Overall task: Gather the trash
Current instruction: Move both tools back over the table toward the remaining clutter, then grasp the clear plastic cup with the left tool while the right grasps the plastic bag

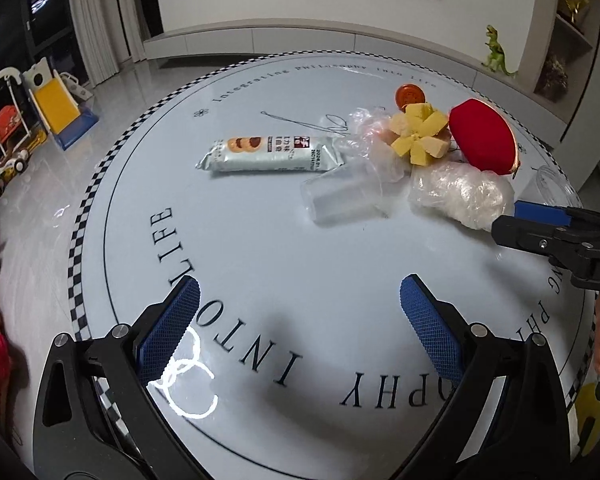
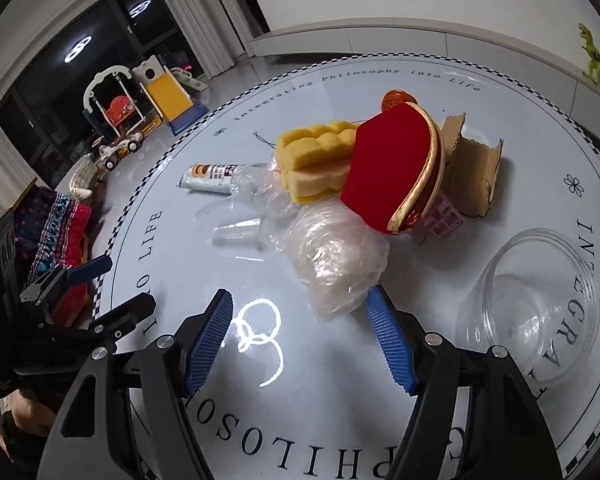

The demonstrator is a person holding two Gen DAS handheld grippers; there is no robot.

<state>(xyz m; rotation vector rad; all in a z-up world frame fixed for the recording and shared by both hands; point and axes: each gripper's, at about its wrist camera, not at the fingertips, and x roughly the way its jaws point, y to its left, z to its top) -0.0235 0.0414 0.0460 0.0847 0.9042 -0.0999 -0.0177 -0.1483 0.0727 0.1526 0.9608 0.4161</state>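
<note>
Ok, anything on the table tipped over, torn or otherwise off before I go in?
Yes. The clear cup lies on its side mid-table. The cardboard behind the red box is torn, with ragged edges. The red box sits tilted, propped on the pile rather than flat. Nothing looks spilled. Both jaws are open and empty.

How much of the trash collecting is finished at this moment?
Nothing looks collected yet. The biscuit wrapper, clear plastic cup, crumpled plastic wrap, yellow sponge, red box and torn cardboard all lie on the round table. Both tools are open and empty; the right tool is nearest the plastic wrap, the left tool hangs over bare table. Everything is left.
</note>
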